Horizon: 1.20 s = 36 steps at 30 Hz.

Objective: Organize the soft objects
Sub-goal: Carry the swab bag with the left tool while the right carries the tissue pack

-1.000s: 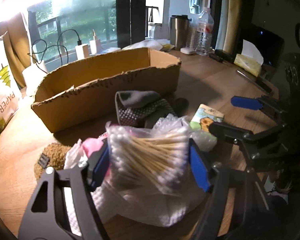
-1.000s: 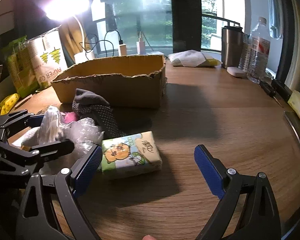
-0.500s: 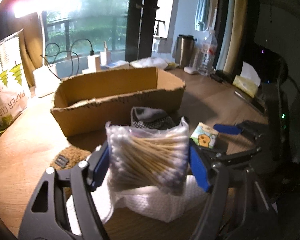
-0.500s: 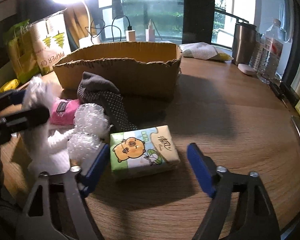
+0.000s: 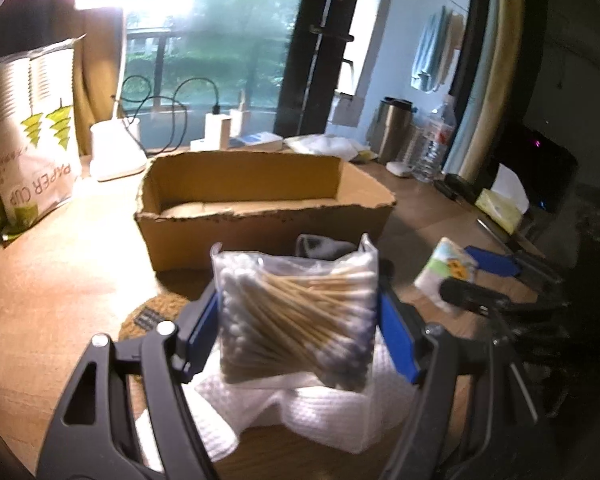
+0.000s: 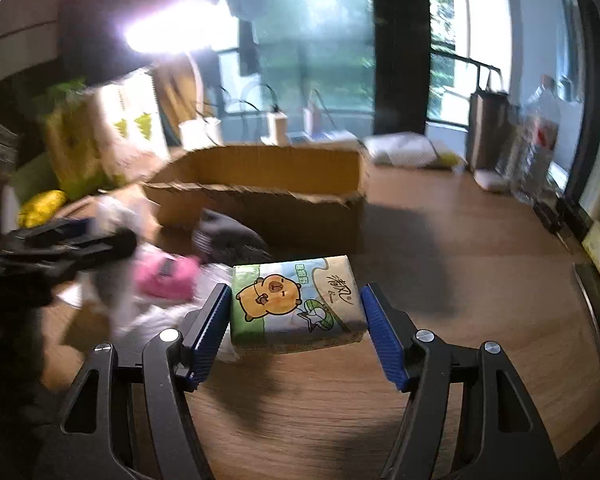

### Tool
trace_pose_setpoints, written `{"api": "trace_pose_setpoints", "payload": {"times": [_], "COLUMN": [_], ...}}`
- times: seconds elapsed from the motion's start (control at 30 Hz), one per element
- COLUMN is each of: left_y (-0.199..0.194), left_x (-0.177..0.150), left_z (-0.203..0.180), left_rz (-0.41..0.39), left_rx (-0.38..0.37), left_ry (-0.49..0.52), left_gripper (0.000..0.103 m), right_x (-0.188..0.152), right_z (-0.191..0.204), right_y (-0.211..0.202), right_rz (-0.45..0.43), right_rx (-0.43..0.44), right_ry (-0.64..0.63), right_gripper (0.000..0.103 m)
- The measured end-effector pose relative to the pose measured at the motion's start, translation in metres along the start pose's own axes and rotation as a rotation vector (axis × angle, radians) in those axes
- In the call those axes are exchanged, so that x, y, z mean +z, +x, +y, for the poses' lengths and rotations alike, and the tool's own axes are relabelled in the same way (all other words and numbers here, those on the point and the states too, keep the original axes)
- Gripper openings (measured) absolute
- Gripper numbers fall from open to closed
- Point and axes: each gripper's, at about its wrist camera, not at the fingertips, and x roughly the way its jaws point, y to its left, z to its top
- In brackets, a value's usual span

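My left gripper (image 5: 298, 322) is shut on a clear bag of cotton swabs (image 5: 296, 312) and holds it above a white cloth (image 5: 300, 412). My right gripper (image 6: 296, 330) is shut on a tissue pack with a cartoon animal (image 6: 294, 304), lifted off the wooden table; the pack also shows in the left wrist view (image 5: 444, 272). An open cardboard box (image 5: 260, 208) stands behind, also in the right wrist view (image 6: 268, 188). A grey dotted sock (image 6: 228, 236), a pink item (image 6: 166, 274) and bubble wrap (image 6: 168, 316) lie in front of the box.
A brown round pad (image 5: 156, 316) lies left of the cloth. A paper cup bag (image 5: 32, 132), chargers (image 5: 216, 128), a steel mug (image 5: 392, 130), a water bottle (image 5: 436, 140) and a yellow tissue box (image 5: 500, 204) stand around the table's edges.
My left gripper has lifted the cotton swab bag higher and toward the box. My right gripper has closed on the tissue pack and raised it.
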Motion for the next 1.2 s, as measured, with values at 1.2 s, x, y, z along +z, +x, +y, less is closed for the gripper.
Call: {"api": "trace_pose_setpoints", "payload": {"times": [1.2], "left_y": [-0.062], "left_x": [0.037], "left_z": [0.015], "left_rz": [-0.160], "left_rx": [0.007], "left_ry": [-0.041], "left_gripper": [0.072], "right_x": [-0.005], "right_z": [0.072], "right_y": [0.014], "right_rz": [0.031], "right_rx": [0.252], "right_ry": [-0.134], "right_gripper": [0.070]}}
